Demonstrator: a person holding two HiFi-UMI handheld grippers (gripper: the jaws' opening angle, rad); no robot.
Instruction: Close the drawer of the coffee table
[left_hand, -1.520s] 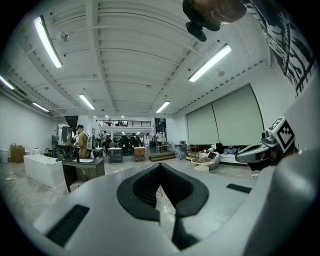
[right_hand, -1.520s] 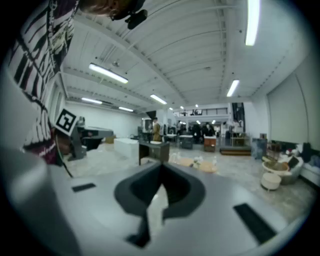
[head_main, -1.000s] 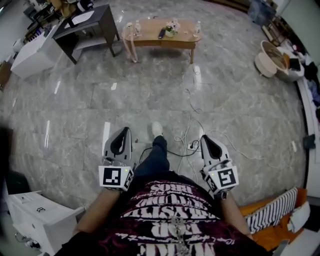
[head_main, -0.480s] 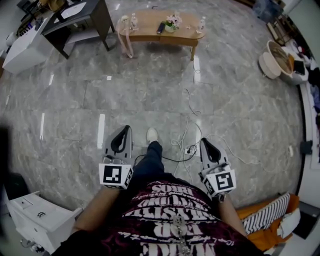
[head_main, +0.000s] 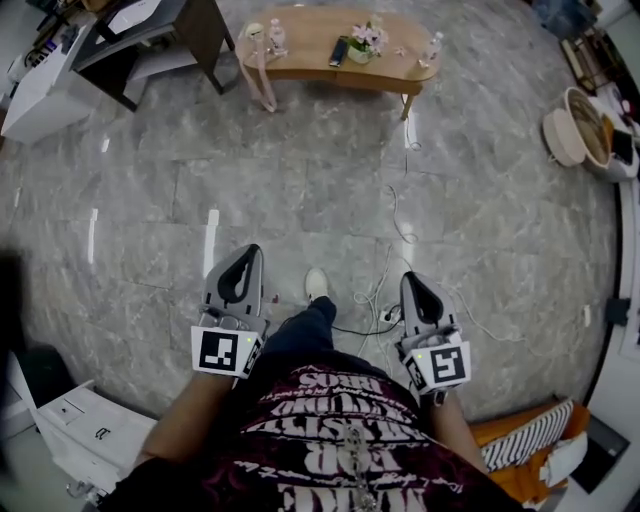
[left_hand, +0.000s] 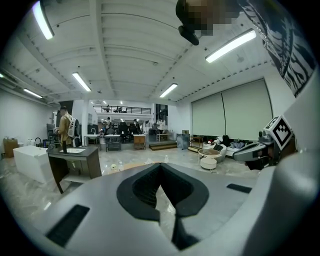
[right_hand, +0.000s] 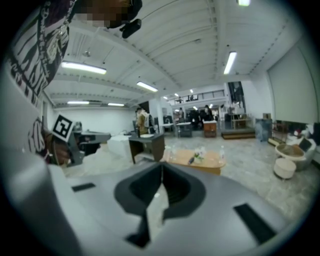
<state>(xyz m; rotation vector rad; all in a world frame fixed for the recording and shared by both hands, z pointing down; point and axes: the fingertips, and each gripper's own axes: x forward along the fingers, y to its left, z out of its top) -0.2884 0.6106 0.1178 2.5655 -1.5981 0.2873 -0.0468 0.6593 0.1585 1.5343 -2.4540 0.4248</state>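
The coffee table (head_main: 300, 48) stands far ahead; its drawer cannot be made out. The left gripper (head_main: 246, 258) and right gripper (head_main: 409, 282) are clenched, empty. Approach squarely, then press the drawer front straight in.

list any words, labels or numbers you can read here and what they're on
No text here can be quoted with confidence.
T-shirt: rows of white block lettering, upside down and warped in the head view; not readable.
left marker cube and right marker cube: black-and-white square codes, no words.
white cabinet: one small dark mark, too small to read.
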